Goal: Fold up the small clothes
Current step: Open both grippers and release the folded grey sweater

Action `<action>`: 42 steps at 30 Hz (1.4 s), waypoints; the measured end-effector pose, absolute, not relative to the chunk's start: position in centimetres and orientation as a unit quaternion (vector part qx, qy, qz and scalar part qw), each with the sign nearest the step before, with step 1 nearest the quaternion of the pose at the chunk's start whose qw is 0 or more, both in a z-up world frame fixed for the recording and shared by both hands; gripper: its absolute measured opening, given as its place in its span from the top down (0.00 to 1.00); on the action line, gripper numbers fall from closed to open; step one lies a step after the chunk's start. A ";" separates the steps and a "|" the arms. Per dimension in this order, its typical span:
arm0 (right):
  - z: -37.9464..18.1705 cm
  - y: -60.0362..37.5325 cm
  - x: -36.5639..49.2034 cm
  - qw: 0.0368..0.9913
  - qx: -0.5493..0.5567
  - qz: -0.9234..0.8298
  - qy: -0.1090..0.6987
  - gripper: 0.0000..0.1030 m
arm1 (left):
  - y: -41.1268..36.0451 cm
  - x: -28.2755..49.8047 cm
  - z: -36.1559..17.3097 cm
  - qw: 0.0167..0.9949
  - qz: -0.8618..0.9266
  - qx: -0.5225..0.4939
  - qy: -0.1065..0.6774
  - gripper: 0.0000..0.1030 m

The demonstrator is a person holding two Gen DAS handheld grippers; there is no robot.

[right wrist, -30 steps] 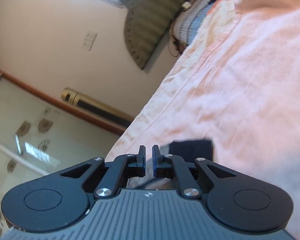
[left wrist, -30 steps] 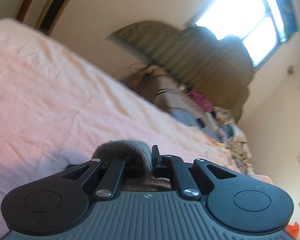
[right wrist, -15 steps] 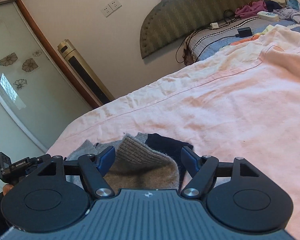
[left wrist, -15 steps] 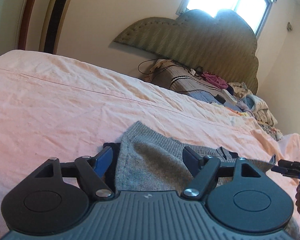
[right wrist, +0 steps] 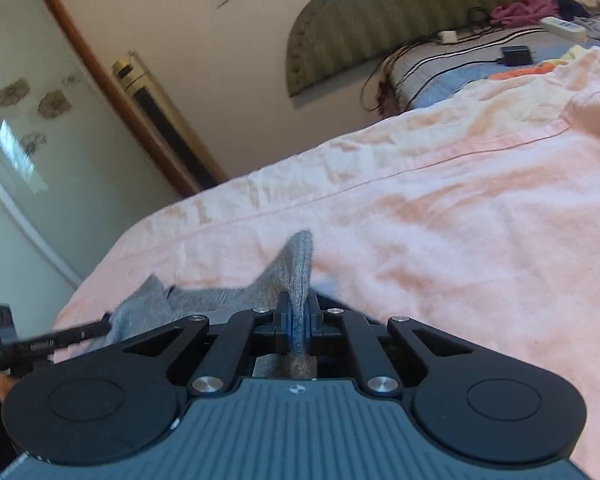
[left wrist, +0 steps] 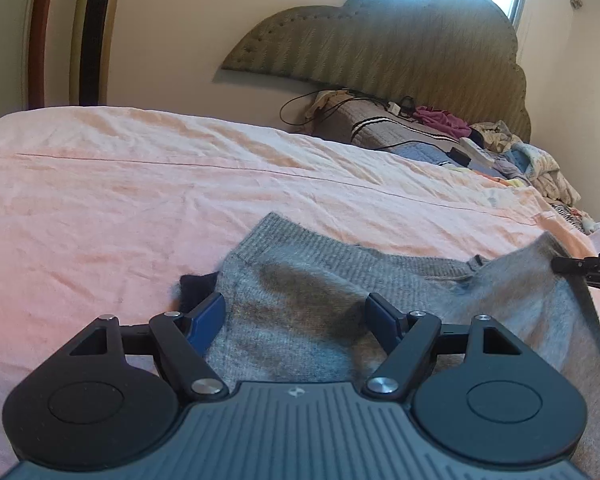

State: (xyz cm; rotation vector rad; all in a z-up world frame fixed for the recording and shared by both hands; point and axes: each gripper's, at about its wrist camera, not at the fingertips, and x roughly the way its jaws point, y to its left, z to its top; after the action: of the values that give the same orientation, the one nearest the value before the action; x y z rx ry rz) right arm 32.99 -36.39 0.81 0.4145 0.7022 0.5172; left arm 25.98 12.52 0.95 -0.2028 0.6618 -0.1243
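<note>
A small grey knit garment (left wrist: 308,288) lies on the pink bedsheet (left wrist: 140,200), with a dark piece of cloth (left wrist: 194,286) showing under its left edge. My left gripper (left wrist: 296,316) is open, its blue-padded fingers (left wrist: 208,316) spread over the garment's near part. My right gripper (right wrist: 298,320) is shut on a raised fold of the grey garment (right wrist: 296,264). The right gripper's tip (left wrist: 580,266) shows at the right edge of the left wrist view, at the garment's right corner. The left gripper (right wrist: 40,344) shows at the left of the right wrist view.
The pink sheet (right wrist: 460,240) covers the bed all around. At the head end are a padded headboard (left wrist: 400,40), a striped pillow (left wrist: 380,128) with cables and chargers, and a pile of clothes (left wrist: 520,160). A standing air conditioner (right wrist: 160,112) is by the wall.
My left gripper opened, let go of the grey garment and stays spread over it. My right gripper opened over the garment, then shut on a fold of it.
</note>
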 end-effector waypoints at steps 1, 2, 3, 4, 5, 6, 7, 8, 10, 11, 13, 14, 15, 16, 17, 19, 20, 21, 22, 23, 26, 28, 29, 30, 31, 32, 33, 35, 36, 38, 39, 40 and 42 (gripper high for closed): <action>0.0 -36.8 33.5 0.886 0.206 0.230 0.347 0.88 | 12.6 26.1 0.5 0.941 -0.049 -0.090 0.322 0.23; -0.9 -36.9 33.8 0.883 0.208 0.222 0.357 0.88 | 12.6 26.1 0.3 0.942 -0.042 -0.086 0.322 0.23; -1.5 -36.9 33.6 0.883 0.208 0.219 0.360 0.88 | 12.7 26.0 0.5 0.942 -0.042 -0.090 0.320 0.23; -1.8 -36.9 33.3 0.883 0.211 0.220 0.357 0.87 | 12.8 26.0 0.5 0.942 -0.039 -0.091 0.321 0.23; -1.8 -37.0 33.0 0.884 0.218 0.222 0.349 0.87 | 12.7 25.9 0.5 0.943 -0.036 -0.085 0.321 0.23; -1.7 -37.2 32.7 0.885 0.227 0.222 0.341 0.87 | 12.5 25.6 0.7 0.944 -0.032 -0.077 0.320 0.23; -1.5 -37.5 32.5 0.885 0.238 0.222 0.333 0.87 | 12.3 25.4 0.9 0.945 -0.026 -0.069 0.317 0.23; -1.2 -37.8 32.4 0.884 0.247 0.225 0.328 0.87 | 11.8 25.1 1.3 0.948 -0.027 -0.057 0.311 0.23; -0.5 -37.6 32.4 0.883 0.242 0.232 0.328 0.86 | 10.9 25.1 2.1 0.953 -0.043 -0.026 0.298 0.23; -0.4 -37.4 32.6 0.882 0.234 0.236 0.333 0.81 | 10.4 25.4 2.6 0.956 -0.041 -0.008 0.291 0.23; -0.1 -37.0 33.0 0.880 0.225 0.236 0.345 0.74 | 9.9 26.5 3.5 0.958 -0.033 0.009 0.284 0.22; -0.1 -36.8 33.2 0.879 0.222 0.235 0.349 0.59 | 9.9 27.4 3.8 0.957 -0.029 0.010 0.287 0.20; -0.1 -36.6 33.4 0.881 0.220 0.233 0.349 0.53 | 9.9 28.5 3.9 0.954 -0.023 0.008 0.298 0.19; -0.1 -36.3 33.6 0.882 0.216 0.234 0.348 0.47 | 9.9 29.8 3.8 0.949 -0.015 0.005 0.316 0.18; -0.2 -36.0 34.0 0.881 0.212 0.237 0.351 0.45 | 10.0 31.0 3.5 0.942 -0.010 0.002 0.334 0.18; -0.8 -35.2 34.7 0.879 0.202 0.236 0.363 0.46 | 10.2 33.4 2.6 0.929 0.002 -0.001 0.371 0.20; -1.0 -34.8 35.0 0.880 0.193 0.237 0.364 0.46 | 10.2 34.3 1.8 0.920 0.009 0.004 0.391 0.22; -1.2 -34.4 35.2 0.881 0.187 0.239 0.364 0.49 | 10.0 34.8 1.3 0.917 0.005 0.005 0.398 0.37; -1.4 -34.0 35.4 0.879 0.183 0.245 0.365 0.68 | 9.8 34.7 1.4 0.923 -0.004 0.004 0.386 0.69; -1.6 -33.7 35.7 0.874 0.180 0.254 0.372 0.88 | 9.5 34.6 1.4 0.923 -0.019 0.008 0.384 0.82; -1.2 -33.2 35.0 0.888 0.158 0.259 0.346 0.88 | 8.2 33.2 1.9 0.937 -0.012 0.051 0.346 0.93; -0.2 -34.6 34.5 0.895 0.193 0.256 0.310 0.88 | 9.2 32.0 3.3 0.956 0.010 0.030 0.292 0.93; 0.0 -35.6 34.5 0.897 0.210 0.251 0.297 0.89 | 10.2 32.0 3.6 0.960 0.030 0.014 0.279 0.93; -0.3 -36.3 34.9 0.898 0.218 0.236 0.300 0.89 | 11.1 32.5 3.3 0.955 0.044 0.001 0.292 0.93; -1.0 -36.7 35.5 0.898 0.215 0.218 0.317 0.89 | 11.9 33.5 2.6 0.945 0.055 -0.007 0.322 0.93; -1.8 -36.6 35.7 0.896 0.207 0.211 0.333 0.89 | 12.0 33.8 1.7 0.939 0.060 -0.002 0.340 0.93; -2.4 -36.4 35.7 0.891 0.204 0.212 0.346 0.89 | 11.8 33.8 1.1 0.935 0.058 0.008 0.349 0.92; -2.8 -36.3 35.4 0.886 0.220 0.208 0.350 0.86 | 11.1 33.2 1.0 0.940 0.059 0.031 0.335 0.88; -2.7 -36.5 35.3 0.884 0.231 0.205 0.350 0.81 | 11.1 33.0 1.3 0.938 0.062 0.030 0.339 0.79; -1.8 -37.0 34.1 0.890 0.243 0.197 0.331 0.40 | 11.5 31.8 2.2 0.939 0.077 0.023 0.334 0.56; -1.1 -37.3 32.8 0.898 0.241 0.188 0.316 0.32 | 11.7 30.4 2.9 0.944 0.088 0.017 0.319 0.45; -0.4 -37.4 31.6 0.904 0.231 0.185 0.308 0.28 | 11.7 28.7 3.5 0.950 0.086 0.010 0.301 0.41; 0.8 -36.6 29.1 0.908 0.198 0.207 0.305 0.30 | 11.4 25.0 4.5 0.961 0.026 -0.015 0.273 0.35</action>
State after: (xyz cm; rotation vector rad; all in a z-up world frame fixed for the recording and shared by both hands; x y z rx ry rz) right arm 29.13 -36.63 0.80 0.4081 0.6287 0.4275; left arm 25.00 11.37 4.52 -0.0297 0.5537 0.0528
